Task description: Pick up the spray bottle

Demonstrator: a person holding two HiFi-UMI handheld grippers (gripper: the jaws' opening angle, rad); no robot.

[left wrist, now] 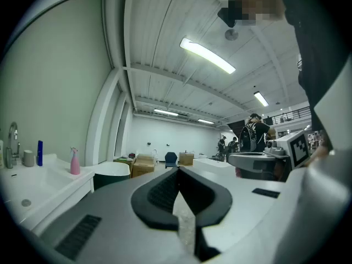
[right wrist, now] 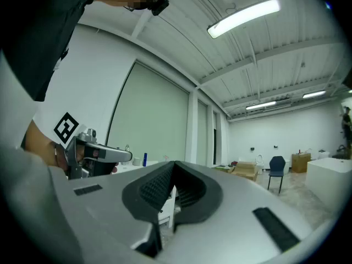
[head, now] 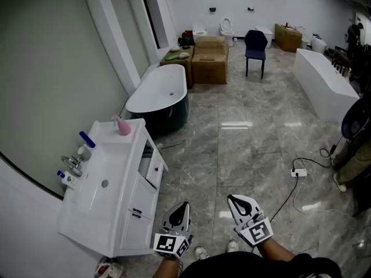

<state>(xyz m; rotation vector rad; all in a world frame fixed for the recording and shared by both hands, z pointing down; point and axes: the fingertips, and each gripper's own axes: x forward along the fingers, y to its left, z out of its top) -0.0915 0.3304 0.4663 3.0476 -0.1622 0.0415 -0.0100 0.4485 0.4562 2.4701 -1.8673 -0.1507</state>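
Observation:
The pink spray bottle (head: pixel 123 126) stands upright at the far end of a white vanity top (head: pixel 110 155) on the left; in the left gripper view the spray bottle (left wrist: pixel 74 162) is small and far off at the left. My left gripper (head: pixel 180 205) and right gripper (head: pixel 235 199) are held low, close to the body, well short of the vanity and level. The left gripper (left wrist: pixel 177 169) has its jaws together with nothing between them. So does the right gripper (right wrist: pixel 174 164), which has the left gripper's side (right wrist: pixel 99 155) in its view.
On the vanity are a sink with a faucet (head: pixel 72 164) and a blue-capped bottle (head: pixel 86 146). Behind it stands a dark-sided bathtub (head: pixel 159 94), then cardboard boxes (head: pixel 208 59) and a blue chair (head: pixel 255 45). A power strip with cable (head: pixel 298 172) lies on the floor at right.

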